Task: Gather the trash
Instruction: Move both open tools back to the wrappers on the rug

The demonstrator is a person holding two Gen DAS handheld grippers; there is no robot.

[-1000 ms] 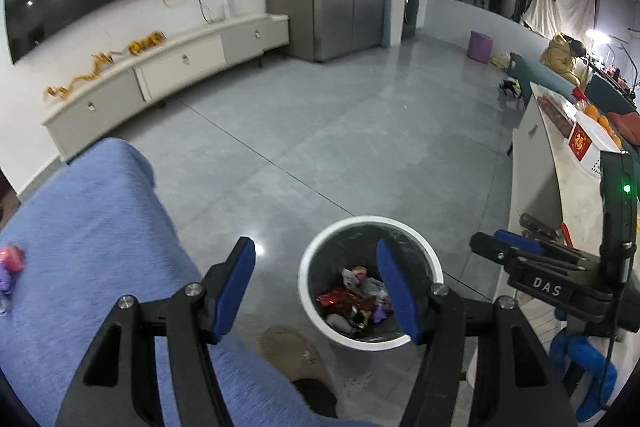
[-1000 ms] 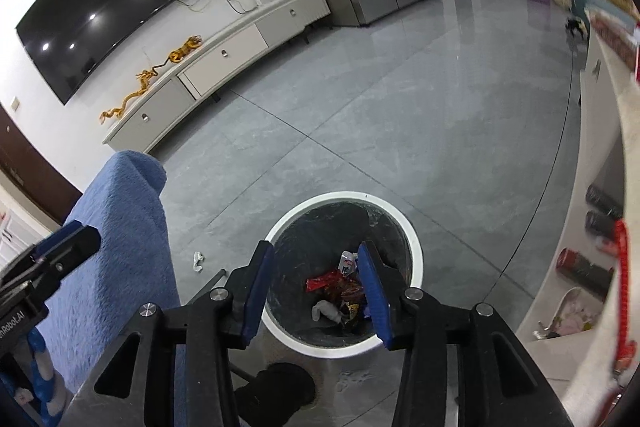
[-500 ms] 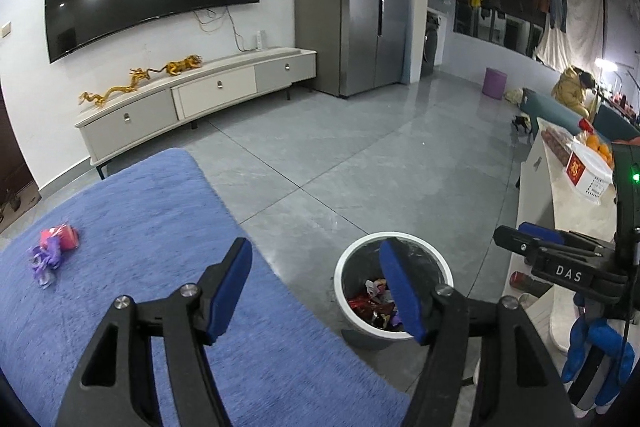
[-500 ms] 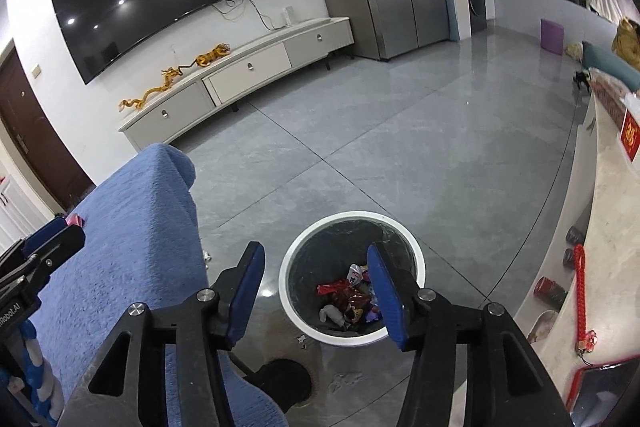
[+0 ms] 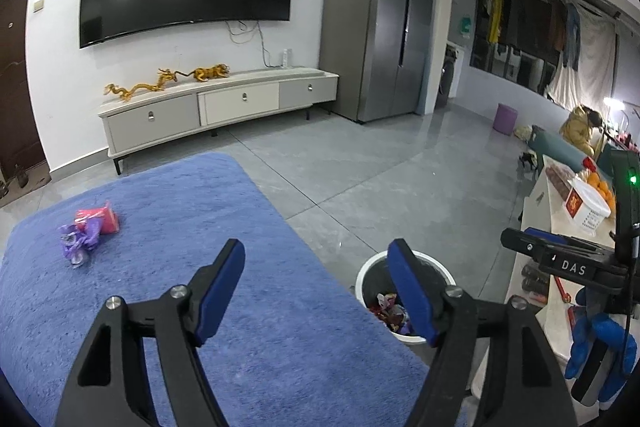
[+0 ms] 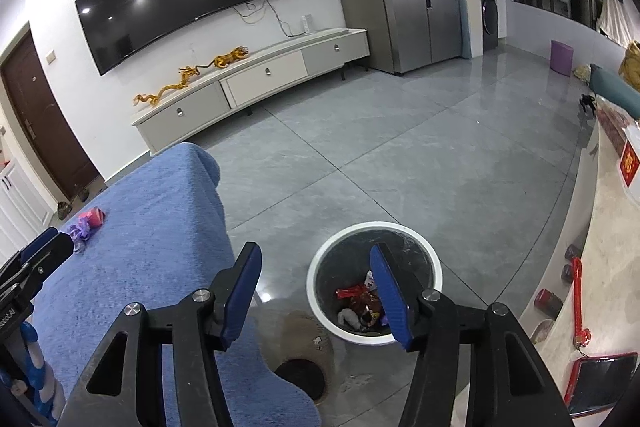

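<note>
In the left wrist view, the left gripper [image 5: 316,261] has its jaws spread wide and has just been opening further, with nothing between them. At the left of that frame, a pink wrapper [image 5: 100,221] and a purple wrapper [image 5: 78,245] lie touching on the blue cloth [image 5: 192,227]; together they run from upper right to lower left. Bare cloth stretches between them and the jaws. The cloth's right edge slants down toward the white bin [image 5: 370,271], which holds trash. In the right wrist view, the right gripper [image 6: 316,269] has also just been opening and is empty, above the bin [image 6: 320,263] on open grey floor [image 6: 400,163].
</note>
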